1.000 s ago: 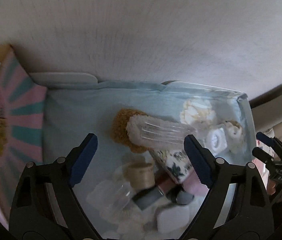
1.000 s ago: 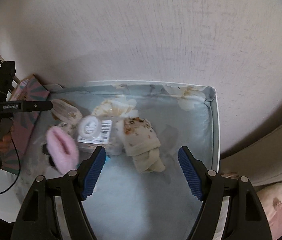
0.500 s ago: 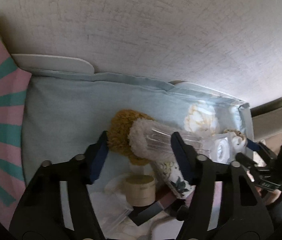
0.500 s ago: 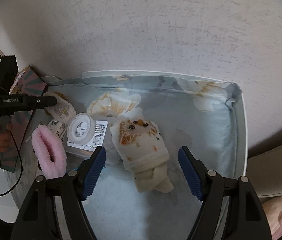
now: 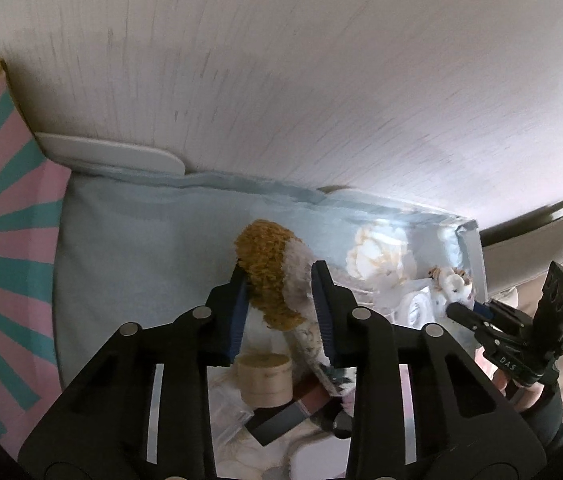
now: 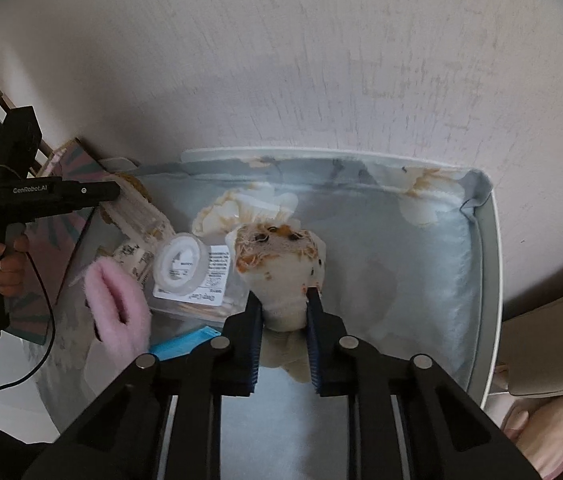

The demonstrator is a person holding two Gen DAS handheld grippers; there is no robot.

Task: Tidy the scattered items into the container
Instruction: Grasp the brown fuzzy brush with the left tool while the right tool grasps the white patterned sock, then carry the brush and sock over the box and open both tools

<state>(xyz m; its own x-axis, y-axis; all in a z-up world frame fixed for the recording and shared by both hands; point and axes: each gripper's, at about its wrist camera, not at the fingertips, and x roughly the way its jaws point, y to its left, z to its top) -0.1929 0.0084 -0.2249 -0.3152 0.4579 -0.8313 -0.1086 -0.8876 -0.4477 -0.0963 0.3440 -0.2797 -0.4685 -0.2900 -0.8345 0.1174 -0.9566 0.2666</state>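
A white tray lined with pale blue floral cloth (image 6: 437, 248) is the container, seen again as the tray (image 5: 133, 240) in the left wrist view. My left gripper (image 5: 279, 280) is shut on a fuzzy brown-and-white sock (image 5: 269, 264) above the pile. My right gripper (image 6: 283, 306) is shut on a rolled cream sock with orange and black specks (image 6: 281, 256) in the tray's middle. From the right wrist view the left gripper (image 6: 109, 194) reaches in at the left, held by a hand (image 6: 5, 268).
A pink fuzzy sock (image 6: 117, 308), a clear packet with a round white lid (image 6: 181, 264) and a blue item (image 6: 185, 342) lie in the tray. A round beige tin (image 5: 265, 378) and small cosmetics sit below the left gripper. A pink-and-teal striped box (image 5: 9, 264) stands left.
Both grippers went from open to shut: the left closed on the brown-and-white sock, the right moved forward and closed on the cream speckled sock.
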